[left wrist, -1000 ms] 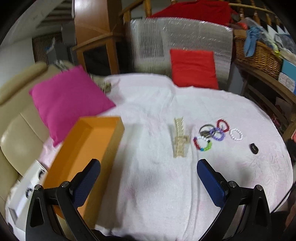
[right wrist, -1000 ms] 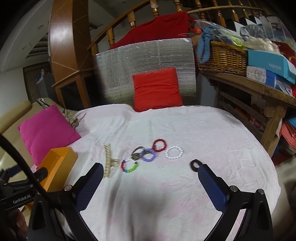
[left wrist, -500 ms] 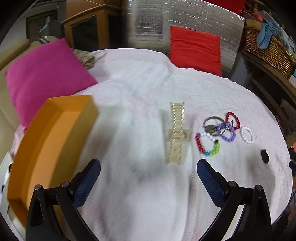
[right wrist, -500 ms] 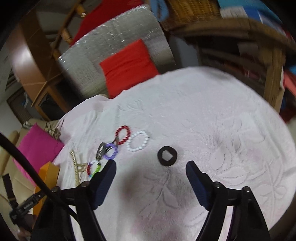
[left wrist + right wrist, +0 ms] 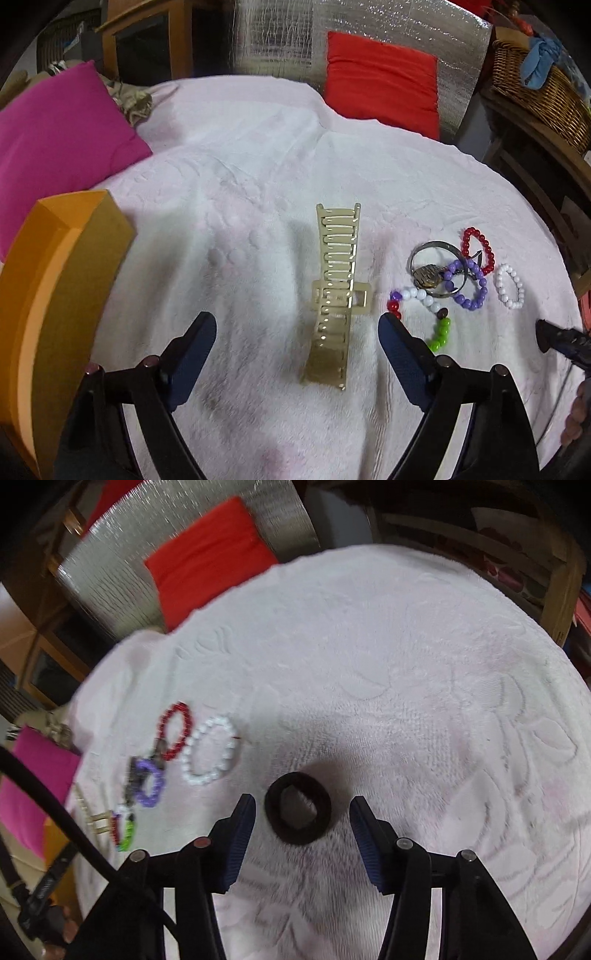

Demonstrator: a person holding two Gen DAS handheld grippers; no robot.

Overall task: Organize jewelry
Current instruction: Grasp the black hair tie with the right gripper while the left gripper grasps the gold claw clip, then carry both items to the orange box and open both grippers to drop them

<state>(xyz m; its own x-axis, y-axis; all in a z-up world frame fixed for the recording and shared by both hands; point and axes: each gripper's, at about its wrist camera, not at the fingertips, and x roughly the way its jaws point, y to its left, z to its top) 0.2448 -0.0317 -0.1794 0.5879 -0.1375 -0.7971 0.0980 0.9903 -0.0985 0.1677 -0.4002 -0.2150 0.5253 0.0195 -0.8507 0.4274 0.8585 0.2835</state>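
A gold hair claw clip (image 5: 336, 291) lies on the pale pink blanket (image 5: 240, 192), its near end between the open fingers of my left gripper (image 5: 297, 328). Right of it lie a multicoloured bead bracelet (image 5: 424, 314), a metal ring with a charm (image 5: 432, 269), a purple bracelet (image 5: 467, 284), a red one (image 5: 478, 249) and a white one (image 5: 511, 286). An orange box (image 5: 48, 306) stands open at the left. My right gripper (image 5: 302, 812) is open, low over a black hair tie (image 5: 297, 812) that lies between its fingertips. The white bracelet (image 5: 208, 751) lies just left.
A pink cushion (image 5: 55, 144) sits at the blanket's left edge and a red cushion (image 5: 380, 81) leans on a silver panel behind. A wooden shelf with a wicker basket (image 5: 535, 85) stands at the right.
Both grippers moved forward and down. The left one closed in on the gold clip. The right one dropped around the black hair tie and its fingers narrowed.
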